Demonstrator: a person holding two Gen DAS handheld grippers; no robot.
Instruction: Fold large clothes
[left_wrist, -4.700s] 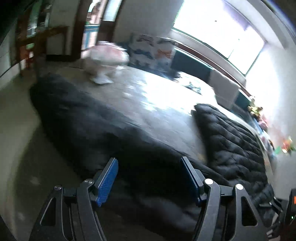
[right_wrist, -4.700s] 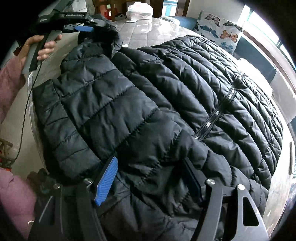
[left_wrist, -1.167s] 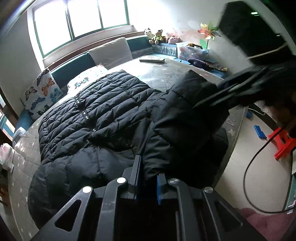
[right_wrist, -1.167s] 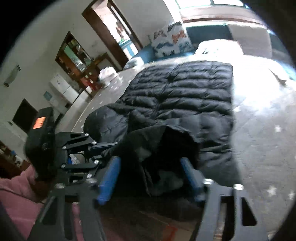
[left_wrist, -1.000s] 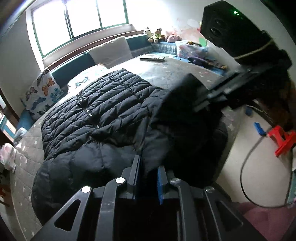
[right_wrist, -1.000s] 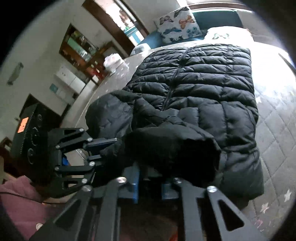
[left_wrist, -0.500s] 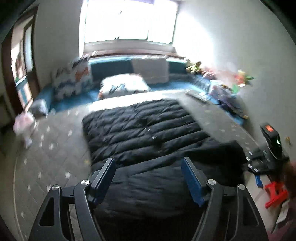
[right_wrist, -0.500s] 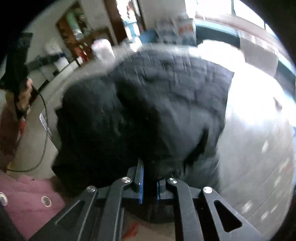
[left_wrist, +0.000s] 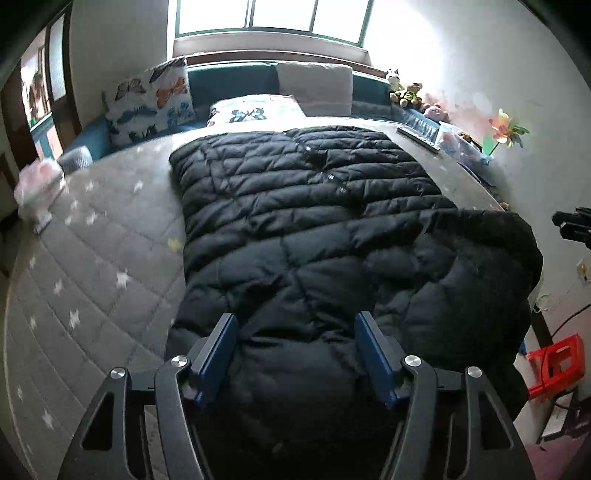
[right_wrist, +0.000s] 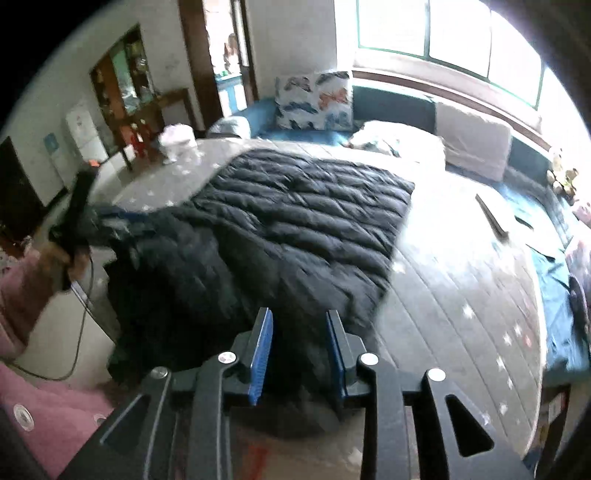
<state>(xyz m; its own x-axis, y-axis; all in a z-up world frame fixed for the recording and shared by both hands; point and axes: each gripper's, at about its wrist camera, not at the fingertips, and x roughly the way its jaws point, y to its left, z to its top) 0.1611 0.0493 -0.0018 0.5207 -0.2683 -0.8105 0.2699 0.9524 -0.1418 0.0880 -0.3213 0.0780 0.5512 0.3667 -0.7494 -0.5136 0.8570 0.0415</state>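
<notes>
- At nine o'clock in our left wrist view, a pink bundle (left_wrist: 37, 184) sits blurred on the grey star-print bed (left_wrist: 92, 266), well apart from the coat.
- A butterfly pillow (left_wrist: 151, 103) leans at eleven o'clock against the teal bench under the window (left_wrist: 269, 16).
- The black quilted coat (left_wrist: 314, 221) lies flat along the middle of the bed, its hem toward twelve o'clock; its near end droops over the bed edge.
- Our left gripper (left_wrist: 297, 354) hangs at six o'clock with jaws spread wide, blue pads on either side of the coat's near end and closed on nothing.
- At three o'clock a folded-over part of the coat bulges at the bed's right edge; a red stool (left_wrist: 554, 365) stands on the floor at four o'clock.
- In our right wrist view, the left hand (right_wrist: 62, 254), in a pink sleeve, shows blurred at nine o'clock beside the coat (right_wrist: 295, 229).
- Our right gripper (right_wrist: 299, 339) sits at six o'clock, jaws parted narrowly, with dark coat fabric in the gap; we cannot tell whether the pads touch it.
</notes>
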